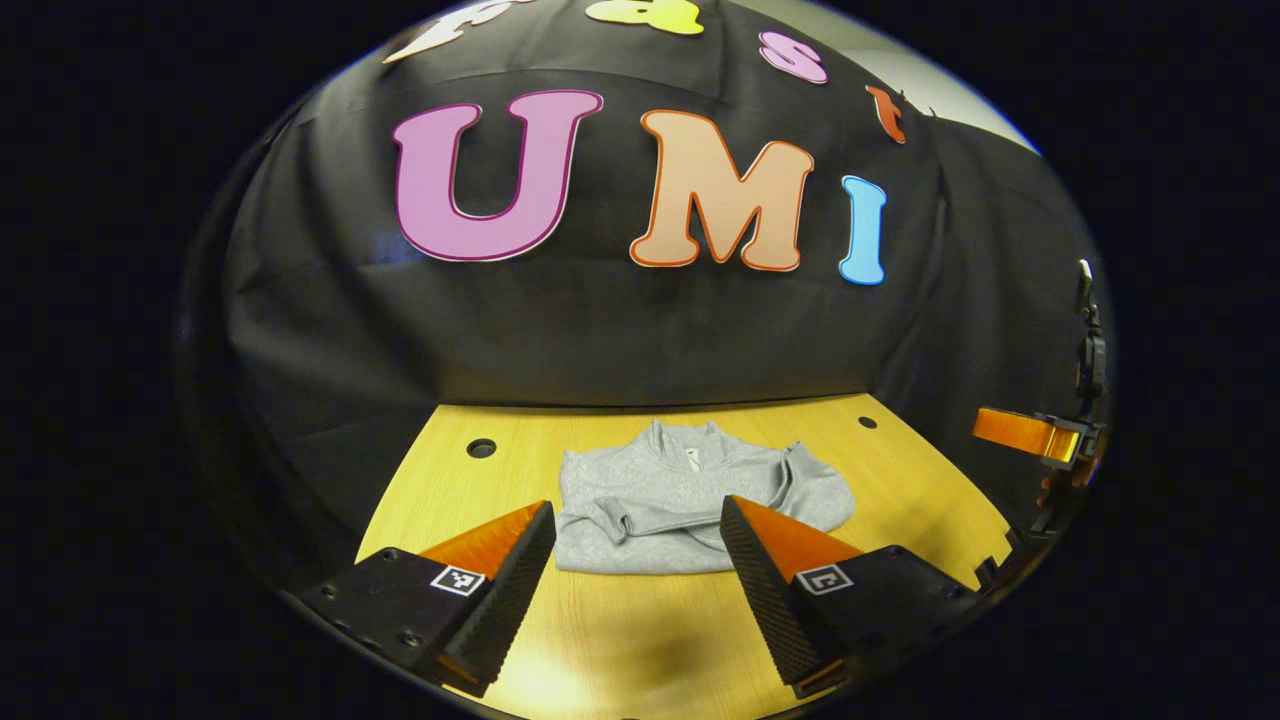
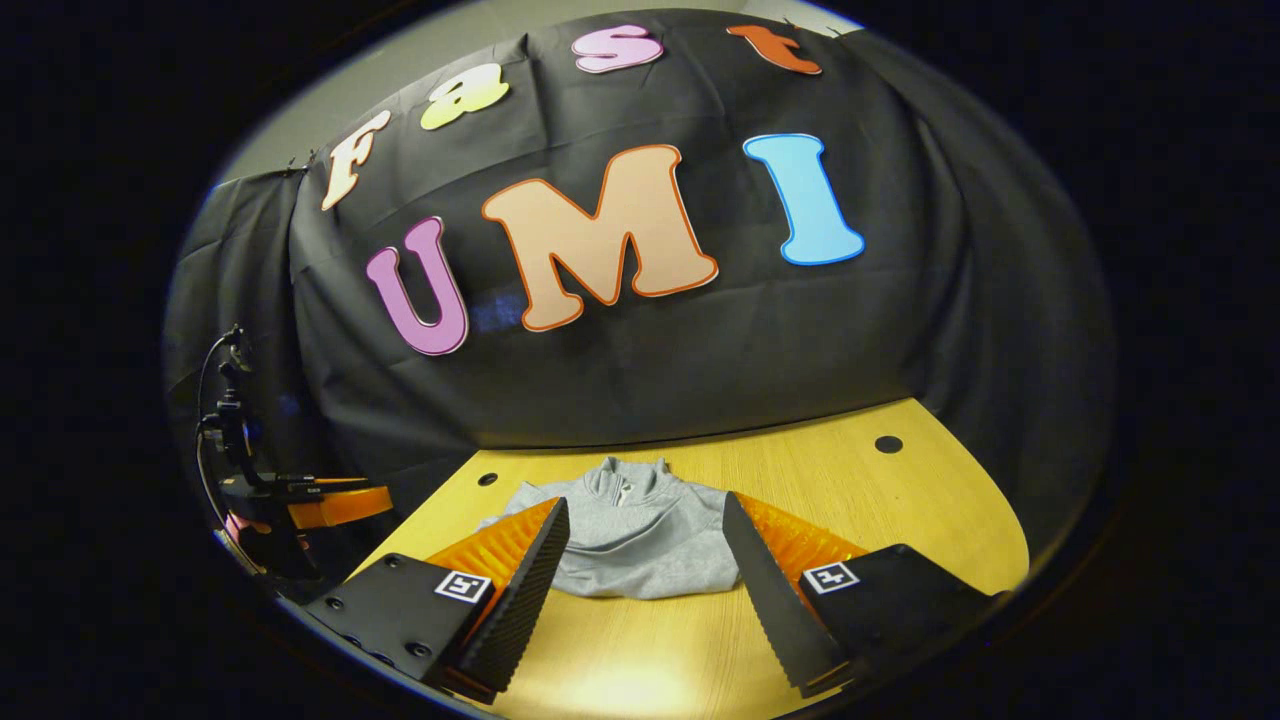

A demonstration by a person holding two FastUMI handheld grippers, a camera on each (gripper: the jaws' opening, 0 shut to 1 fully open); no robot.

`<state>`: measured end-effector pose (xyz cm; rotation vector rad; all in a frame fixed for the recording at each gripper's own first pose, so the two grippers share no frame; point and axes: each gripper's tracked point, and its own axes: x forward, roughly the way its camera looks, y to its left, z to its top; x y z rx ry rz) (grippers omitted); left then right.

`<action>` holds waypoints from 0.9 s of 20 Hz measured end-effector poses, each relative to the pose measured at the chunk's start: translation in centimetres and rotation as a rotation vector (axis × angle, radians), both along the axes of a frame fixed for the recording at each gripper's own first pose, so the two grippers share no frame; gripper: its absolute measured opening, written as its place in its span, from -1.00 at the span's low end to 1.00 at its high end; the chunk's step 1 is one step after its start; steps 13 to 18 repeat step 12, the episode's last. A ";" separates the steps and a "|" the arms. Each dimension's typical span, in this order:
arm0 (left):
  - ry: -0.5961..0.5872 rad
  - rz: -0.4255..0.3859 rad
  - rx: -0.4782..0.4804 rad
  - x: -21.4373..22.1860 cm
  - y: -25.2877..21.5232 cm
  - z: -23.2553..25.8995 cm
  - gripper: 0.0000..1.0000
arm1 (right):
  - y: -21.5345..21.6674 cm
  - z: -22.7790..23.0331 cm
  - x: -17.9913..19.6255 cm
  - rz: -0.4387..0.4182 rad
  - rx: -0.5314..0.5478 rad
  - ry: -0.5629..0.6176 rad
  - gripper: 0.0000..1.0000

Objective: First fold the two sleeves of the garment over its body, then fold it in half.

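A grey sweatshirt (image 1: 660, 495) lies on the wooden table (image 1: 620, 630), collar toward the back wall, both sleeves folded across its body. In the left gripper view my left gripper (image 1: 637, 520) is open, raised near the garment's front hem, with nothing between its fingers. The same grey sweatshirt (image 2: 630, 545) lies ahead in the right gripper view, partly hidden behind the fingers. My right gripper (image 2: 645, 520) is open too, in front of the hem, holding nothing. At the far right of the left gripper view, the other gripper (image 1: 1030, 432) shows beyond the table's edge.
The table (image 2: 900, 500) has small round holes (image 1: 481, 447) near its back corners. Black cloth closes the back and sides. A stand with cables and an orange part (image 2: 300, 500) sits at the left edge of the right gripper view.
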<state>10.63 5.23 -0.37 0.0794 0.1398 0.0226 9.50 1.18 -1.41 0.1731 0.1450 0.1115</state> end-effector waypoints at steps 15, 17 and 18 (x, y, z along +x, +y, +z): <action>0.025 -0.090 0.027 -3.7 -3.3 -3.2 0.88 | 1.0 -0.2 -6.9 -0.091 -0.003 -0.045 0.94; 0.025 -0.090 0.027 -3.7 -3.3 -3.2 0.88 | 1.0 -0.2 -6.9 -0.091 -0.003 -0.045 0.94; 0.025 -0.090 0.027 -3.7 -3.3 -3.2 0.88 | 1.0 -0.2 -6.9 -0.091 -0.003 -0.045 0.94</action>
